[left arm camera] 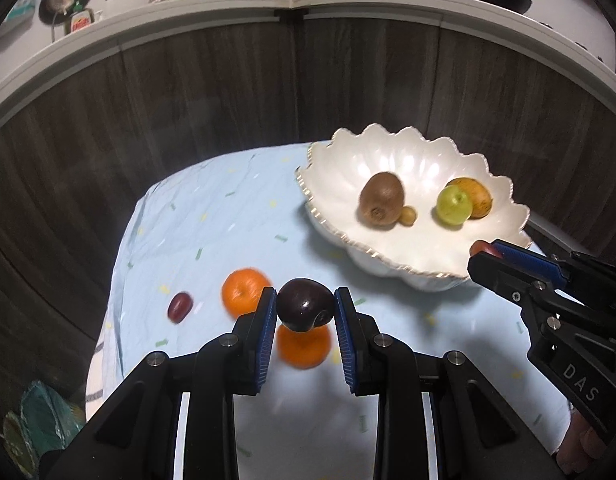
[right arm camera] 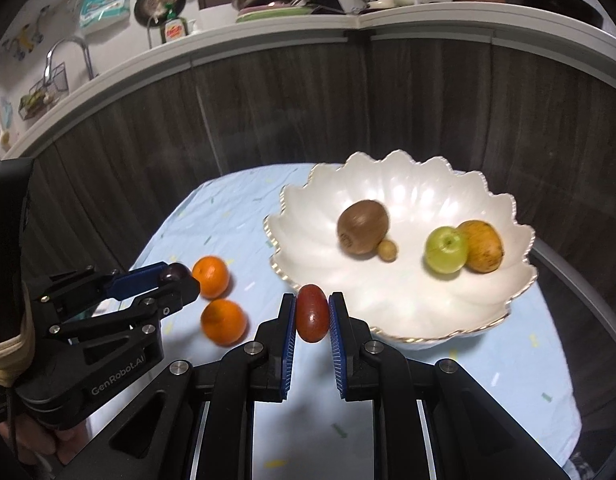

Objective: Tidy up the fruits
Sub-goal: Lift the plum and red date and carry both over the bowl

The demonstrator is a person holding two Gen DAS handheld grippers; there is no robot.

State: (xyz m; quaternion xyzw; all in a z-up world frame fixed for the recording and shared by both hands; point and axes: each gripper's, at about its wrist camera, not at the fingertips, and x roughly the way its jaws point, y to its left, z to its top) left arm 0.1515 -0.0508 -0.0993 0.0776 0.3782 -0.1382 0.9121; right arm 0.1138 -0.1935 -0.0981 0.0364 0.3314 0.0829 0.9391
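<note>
**Two fruits held up, and the bowl is closest to the right one**

Since both grippers already hold a fruit, what matters now is which way the bowl lies from each. Nearest to us, the right gripper (right arm camera: 312, 312) has its two blue pads pressed on a small red fruit (right arm camera: 312, 313). The fruit is egg-shaped and stands with its long way pointing up between the pads. It hangs just in front of the near rim of the white bowl (right arm camera: 408, 312), so this hand looks closest to dropping its load in.

The left gripper (left arm camera: 305, 309) is clamped on a dark plum (left arm camera: 305, 309), held above the blue tablecloth (left arm camera: 212, 216). From there the bowl lies ahead and to the right, a bit farther off.

Under and beside the plum, two oranges (left arm camera: 244, 291) sit on the cloth, and another small red fruit (left arm camera: 179, 307) lies near the left edge.

Farther back, inside the bowl, sit a kiwi (right arm camera: 362, 227), a tiny brown fruit (right arm camera: 387, 250) touching it, a green apple (right arm camera: 445, 249) and a yellow-orange fruit (right arm camera: 482, 250).
</note>
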